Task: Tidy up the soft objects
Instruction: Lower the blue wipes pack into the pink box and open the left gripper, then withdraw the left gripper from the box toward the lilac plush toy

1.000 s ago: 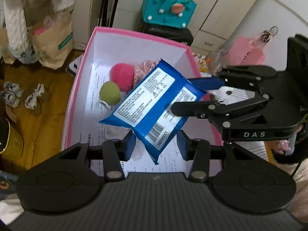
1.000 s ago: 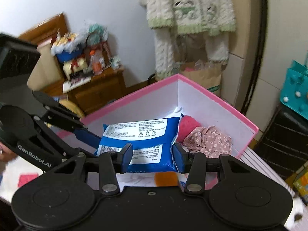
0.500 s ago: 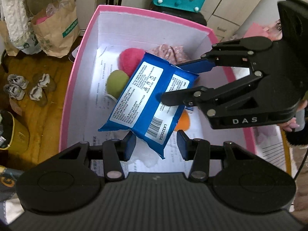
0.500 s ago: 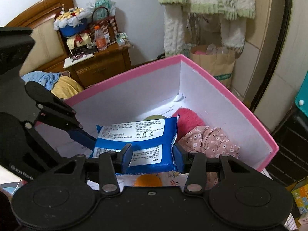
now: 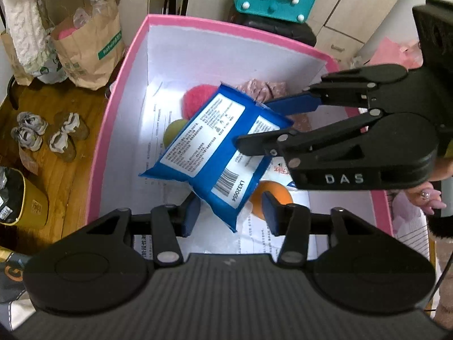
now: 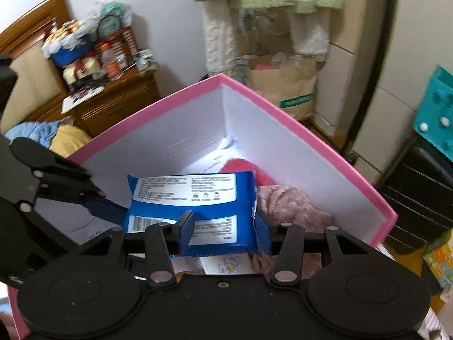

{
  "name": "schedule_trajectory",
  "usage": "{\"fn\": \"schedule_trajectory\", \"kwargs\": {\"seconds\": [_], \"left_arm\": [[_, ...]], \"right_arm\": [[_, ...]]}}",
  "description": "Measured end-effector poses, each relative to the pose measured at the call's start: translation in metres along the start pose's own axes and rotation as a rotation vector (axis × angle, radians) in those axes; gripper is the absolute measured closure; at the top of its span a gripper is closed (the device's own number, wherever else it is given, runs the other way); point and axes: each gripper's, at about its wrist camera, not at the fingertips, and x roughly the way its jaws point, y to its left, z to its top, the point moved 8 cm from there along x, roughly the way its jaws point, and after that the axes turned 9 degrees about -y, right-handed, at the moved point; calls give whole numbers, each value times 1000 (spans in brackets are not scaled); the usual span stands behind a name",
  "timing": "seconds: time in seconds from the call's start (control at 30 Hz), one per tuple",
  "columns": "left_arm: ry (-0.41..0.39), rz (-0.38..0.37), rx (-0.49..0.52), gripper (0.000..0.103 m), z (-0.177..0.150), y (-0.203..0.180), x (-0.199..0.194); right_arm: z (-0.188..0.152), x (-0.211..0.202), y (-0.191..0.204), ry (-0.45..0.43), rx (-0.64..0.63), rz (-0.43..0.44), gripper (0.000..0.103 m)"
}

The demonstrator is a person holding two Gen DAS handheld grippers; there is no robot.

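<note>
Inside, three balls; one blue pack [image 5: 218, 147] clamped by right fingers [image 6: 223, 226], left fingers [image 5: 229, 212] opening.

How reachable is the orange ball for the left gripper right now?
Probably not cleanly. The left gripper, jaws just opening, has a corner of the blue pack between them; the pack, clamped by the right gripper, overhangs part of the orange ball.

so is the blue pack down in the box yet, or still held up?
Held up: right gripper clamps the pack tilted above the box floor; left gripper jaws have just opened off it.
</note>
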Motion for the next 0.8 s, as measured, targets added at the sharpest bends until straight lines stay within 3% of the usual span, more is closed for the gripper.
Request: {"fn": "schedule_trajectory", "kwargs": {"seconds": [0.27, 0.8], "left_arm": [[-68, 19, 90, 45, -5, -10, -34], [-162, 24, 211, 43, -11, -34, -127]], "right_arm": [[-3, -48, 3, -88, 51, -46, 50], [-17, -146, 48, -172, 83, -2, 50]]}}
